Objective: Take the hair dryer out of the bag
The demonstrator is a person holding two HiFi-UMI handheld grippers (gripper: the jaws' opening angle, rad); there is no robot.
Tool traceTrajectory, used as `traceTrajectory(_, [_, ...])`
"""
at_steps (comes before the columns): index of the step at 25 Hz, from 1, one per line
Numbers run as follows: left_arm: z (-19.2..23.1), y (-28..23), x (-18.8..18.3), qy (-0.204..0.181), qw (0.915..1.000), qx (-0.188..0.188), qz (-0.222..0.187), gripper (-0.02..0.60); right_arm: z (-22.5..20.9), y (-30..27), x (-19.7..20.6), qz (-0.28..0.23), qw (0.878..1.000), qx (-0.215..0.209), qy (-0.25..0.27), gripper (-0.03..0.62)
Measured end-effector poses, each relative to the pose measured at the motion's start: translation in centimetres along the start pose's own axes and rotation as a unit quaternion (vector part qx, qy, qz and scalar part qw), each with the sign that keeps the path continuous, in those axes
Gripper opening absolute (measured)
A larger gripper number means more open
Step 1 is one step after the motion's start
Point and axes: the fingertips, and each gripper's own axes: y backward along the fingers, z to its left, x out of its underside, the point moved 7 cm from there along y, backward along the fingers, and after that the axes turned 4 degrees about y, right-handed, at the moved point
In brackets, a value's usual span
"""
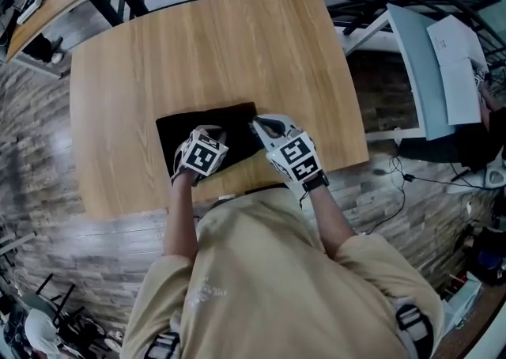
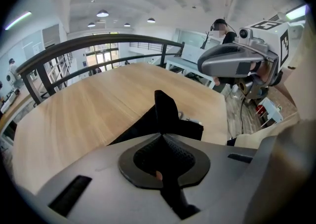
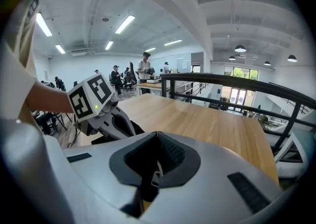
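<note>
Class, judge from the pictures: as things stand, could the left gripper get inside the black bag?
Probably not yet. The left gripper is shut on a fold of the black bag, the right gripper is shut at its corner, and no opening shows.

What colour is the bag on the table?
The bag is plain black, clearest in the head view.

Open-plan office, railing (image 3: 237,78), strip lights (image 3: 126,23) (people (image 3: 144,69) in the background)
</note>
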Motion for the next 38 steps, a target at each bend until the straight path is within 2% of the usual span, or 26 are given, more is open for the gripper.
traceTrajectory(6, [0.4, 2.2, 0.4, 0.012, 0.9996, 0.004, -0.024, 0.017, -0.4, -0.1, 1.8, 0.039, 0.997, -0.040, 0.055, 0.012])
traceTrajectory(9, [0.4, 3.1, 0.4, 0.016, 0.9992, 0.003, -0.036, 0.017, -0.8, -0.2, 3.3, 0.069, 0.988, -0.079, 0.114, 0.012])
traceTrajectory(13, [0.0, 3.4, 0.6, 0.011, 0.9991, 0.005, -0.041, 0.017, -1.0, -1.7, 4.9, 0.113, 0.963, -0.140, 0.201, 0.017])
traceTrajectory(18, [-0.4, 3.6, 1.0, 0.001, 0.9990, 0.010, -0.043, 0.017, -1.1, -4.5, 6.4, 0.158, 0.920, -0.210, 0.289, 0.108])
traceTrajectory(25, [-0.5, 4.3, 1.3, 0.016, 0.9975, 0.038, -0.057, 0.018, -0.5, -7.3, 8.2, 0.207, 0.867, -0.284, 0.354, 0.175])
traceTrajectory(29, [-0.2, 4.2, 1.7, 0.019, 0.9976, 0.038, -0.055, 0.018, -0.1, -8.7, 9.3, 0.225, 0.846, -0.297, 0.381, 0.175])
traceTrajectory(32, [-0.1, 4.0, 1.8, 0.023, 0.9976, 0.037, -0.054, 0.018, 0.1, -9.2, 9.3, 0.232, 0.840, -0.307, 0.383, 0.175])
traceTrajectory(38, [-0.4, 3.5, 1.7, 0.023, 0.9978, 0.038, -0.050, 0.018, -0.1, -9.4, 9.7, 0.248, 0.841, -0.330, 0.349, 0.170])
